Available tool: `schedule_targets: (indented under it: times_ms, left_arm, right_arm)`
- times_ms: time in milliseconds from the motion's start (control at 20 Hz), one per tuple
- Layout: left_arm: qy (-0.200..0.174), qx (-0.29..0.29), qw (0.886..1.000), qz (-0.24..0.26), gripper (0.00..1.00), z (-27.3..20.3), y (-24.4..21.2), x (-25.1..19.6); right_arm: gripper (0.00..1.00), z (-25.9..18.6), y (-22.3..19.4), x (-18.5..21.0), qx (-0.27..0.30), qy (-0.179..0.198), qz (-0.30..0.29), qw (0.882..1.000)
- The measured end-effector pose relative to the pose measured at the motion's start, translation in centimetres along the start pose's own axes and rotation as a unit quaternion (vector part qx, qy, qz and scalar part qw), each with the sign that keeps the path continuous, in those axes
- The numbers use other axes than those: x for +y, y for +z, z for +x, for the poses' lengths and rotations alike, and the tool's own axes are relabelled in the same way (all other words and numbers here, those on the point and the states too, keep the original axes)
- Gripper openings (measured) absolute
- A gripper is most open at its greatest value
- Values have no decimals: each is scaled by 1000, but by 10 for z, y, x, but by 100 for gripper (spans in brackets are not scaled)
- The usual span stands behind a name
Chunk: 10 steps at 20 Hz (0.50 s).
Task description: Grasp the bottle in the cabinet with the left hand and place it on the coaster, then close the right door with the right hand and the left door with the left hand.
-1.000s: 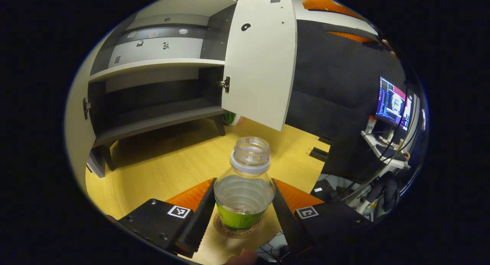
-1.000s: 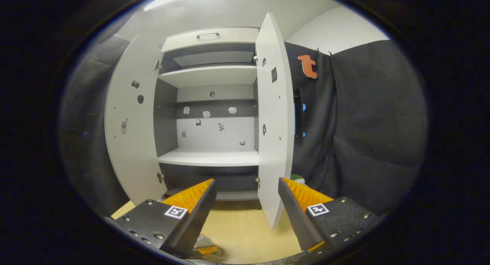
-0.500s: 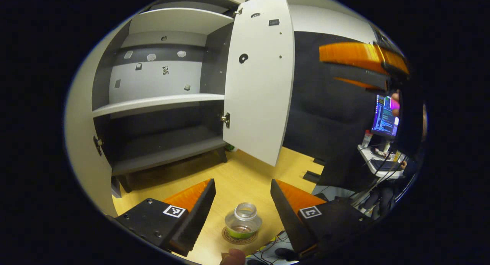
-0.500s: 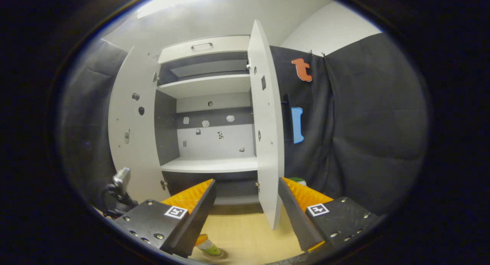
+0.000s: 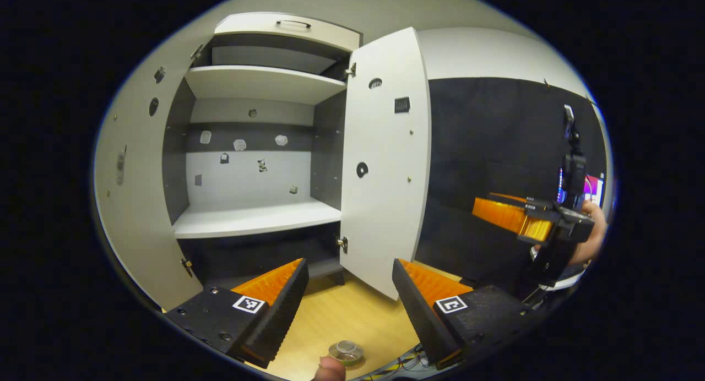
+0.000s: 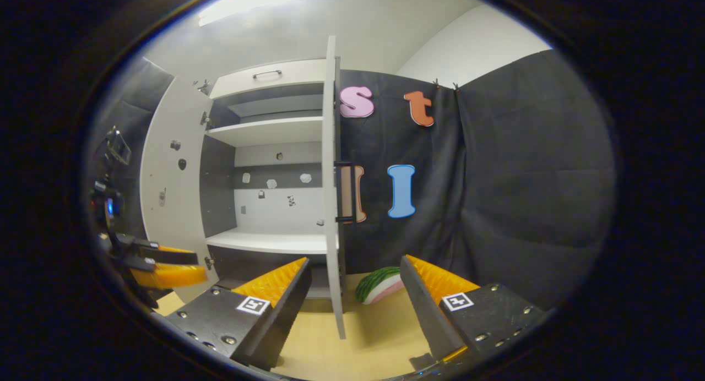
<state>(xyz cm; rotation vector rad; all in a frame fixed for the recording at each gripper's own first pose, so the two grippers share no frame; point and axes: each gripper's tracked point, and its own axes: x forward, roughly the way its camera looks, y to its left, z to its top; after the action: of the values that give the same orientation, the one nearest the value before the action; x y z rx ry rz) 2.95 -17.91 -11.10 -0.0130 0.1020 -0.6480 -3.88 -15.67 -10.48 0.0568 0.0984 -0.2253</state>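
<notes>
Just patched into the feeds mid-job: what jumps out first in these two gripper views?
The tall white cabinet dominates, both doors swung wide open and its pale shelves bare. Low in the left gripper view, the clear plastic bottle with a green label stands on the round coaster, with the open left gripper above it. In the right gripper view, the right door is edge-on ahead of the open right gripper, a watermelon-slice toy behind it.

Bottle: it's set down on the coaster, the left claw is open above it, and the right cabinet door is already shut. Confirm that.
Not quite. The right cabinet door is open, seen edge-on in the right gripper view. The rest holds: in the left gripper view the bottle sits on the coaster and the left claw is open above it.
</notes>
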Motion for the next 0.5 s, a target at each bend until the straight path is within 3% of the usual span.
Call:
schedule_targets:
  times_ms: [100,300,500]
  left_arm:
    - [27,-14,999,-11,96,-6,24,7]
    - [94,-37,995,-14,97,-25,57,29]
    - [140,-67,988,-5,96,-49,77,45]
  right_arm:
    - [100,11,10,-14,-7,8,8,1000]
    - [98,45,18,-42,-9,16,22,1000]
    - [98,78,32,-72,-19,-2,21,1000]
